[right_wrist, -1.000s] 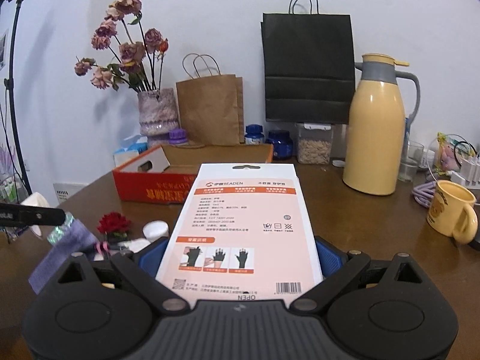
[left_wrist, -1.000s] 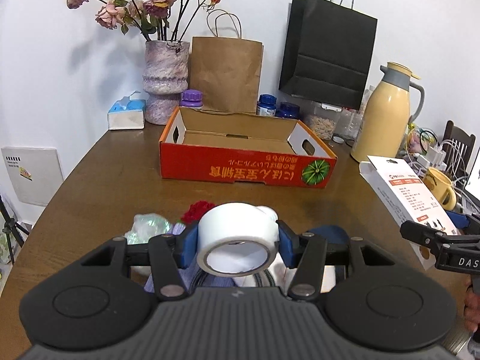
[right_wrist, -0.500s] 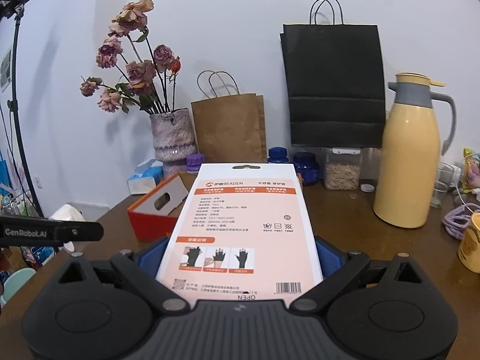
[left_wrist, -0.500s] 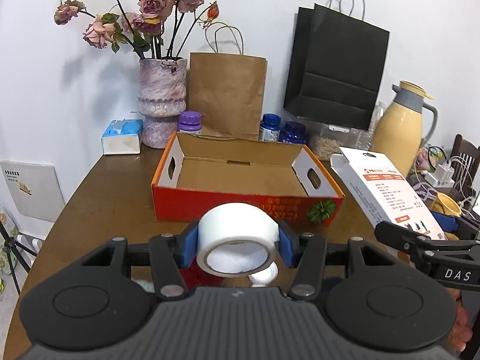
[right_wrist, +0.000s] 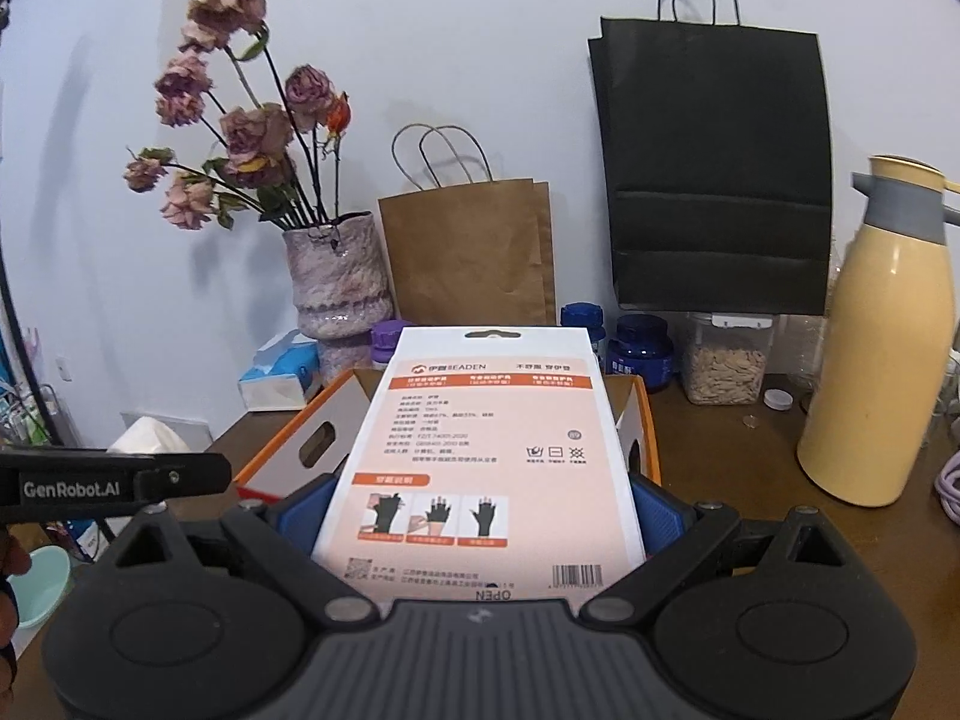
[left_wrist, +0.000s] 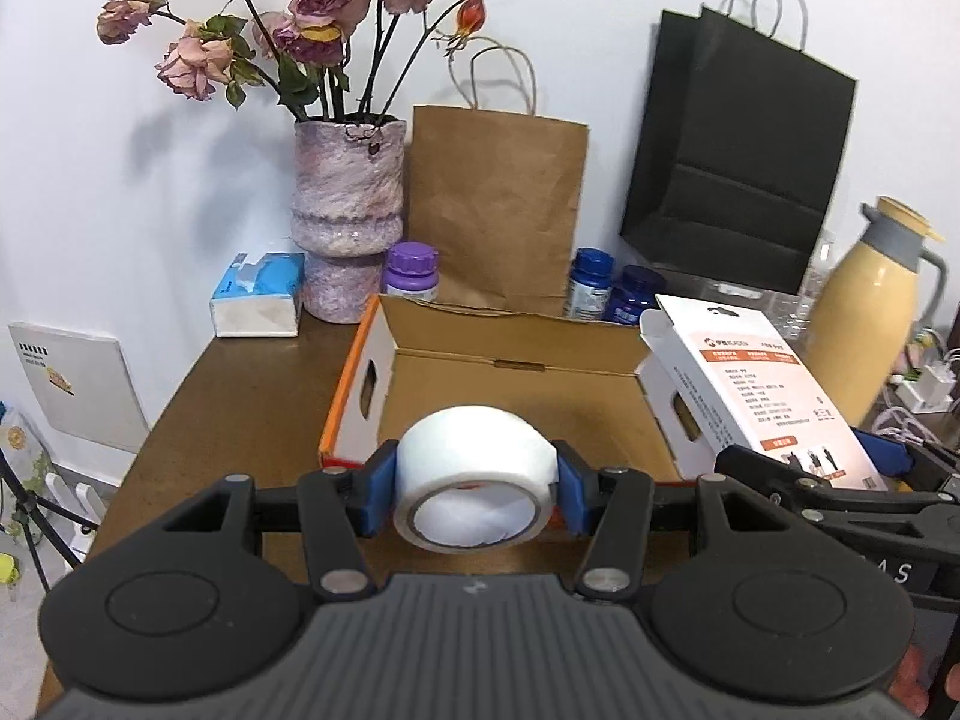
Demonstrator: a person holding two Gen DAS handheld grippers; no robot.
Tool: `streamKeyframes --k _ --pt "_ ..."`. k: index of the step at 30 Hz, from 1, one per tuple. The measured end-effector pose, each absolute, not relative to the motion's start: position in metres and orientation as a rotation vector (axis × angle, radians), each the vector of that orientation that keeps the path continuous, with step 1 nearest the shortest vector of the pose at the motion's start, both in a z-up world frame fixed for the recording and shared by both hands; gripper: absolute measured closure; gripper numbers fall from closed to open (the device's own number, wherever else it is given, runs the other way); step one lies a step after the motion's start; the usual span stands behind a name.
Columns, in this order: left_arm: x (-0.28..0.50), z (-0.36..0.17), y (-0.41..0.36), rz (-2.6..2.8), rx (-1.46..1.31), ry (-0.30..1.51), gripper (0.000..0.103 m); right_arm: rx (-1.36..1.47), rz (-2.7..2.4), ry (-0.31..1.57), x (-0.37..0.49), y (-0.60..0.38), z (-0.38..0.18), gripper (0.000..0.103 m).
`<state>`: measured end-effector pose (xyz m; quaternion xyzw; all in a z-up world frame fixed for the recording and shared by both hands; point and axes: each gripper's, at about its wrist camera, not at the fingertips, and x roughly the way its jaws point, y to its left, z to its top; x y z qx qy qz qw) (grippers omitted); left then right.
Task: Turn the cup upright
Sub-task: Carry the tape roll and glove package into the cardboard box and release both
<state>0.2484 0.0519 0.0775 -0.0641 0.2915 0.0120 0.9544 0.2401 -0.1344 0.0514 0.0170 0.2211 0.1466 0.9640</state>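
No cup shows in either view. My left gripper (left_wrist: 474, 483) is shut on a white tape roll (left_wrist: 474, 450), which hangs over the front wall of an open orange cardboard box (left_wrist: 510, 384). My right gripper (right_wrist: 480, 516) is shut on a flat white-and-orange glove package (right_wrist: 486, 420), held over the same box (right_wrist: 300, 438). In the left wrist view the package (left_wrist: 750, 384) and the right gripper's fingers (left_wrist: 780, 480) sit over the box's right end. The left gripper's black finger (right_wrist: 120, 483) pokes in at the left of the right wrist view. The box's floor looks bare.
Behind the box stand a vase of dried roses (left_wrist: 345, 210), a brown paper bag (left_wrist: 498, 210), a black bag (left_wrist: 738, 168), pill bottles (left_wrist: 411, 270) and a tissue box (left_wrist: 258, 294). A yellow thermos (right_wrist: 882, 360) and a grain jar (right_wrist: 726, 360) stand to the right. The table's left edge (left_wrist: 162, 420) is near.
Both grippers have risen and moved forward to the orange box with their loads. The red flower, cloth and yellow mug have dropped out of view.
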Motion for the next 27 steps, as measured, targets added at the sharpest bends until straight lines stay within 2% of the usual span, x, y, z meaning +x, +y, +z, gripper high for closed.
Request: streamKeyframes --k 16,27 --pt "0.348 0.051 0.068 0.089 -0.122 0.677 0.049 0.004 0.233 0.57 0.349 -0.096 0.03 0.005" --pt "0.386 0.013 0.075 0.092 -0.165 0.717 0.049 0.012 0.22 0.578 0.386 -0.098 -0.008 0.005"
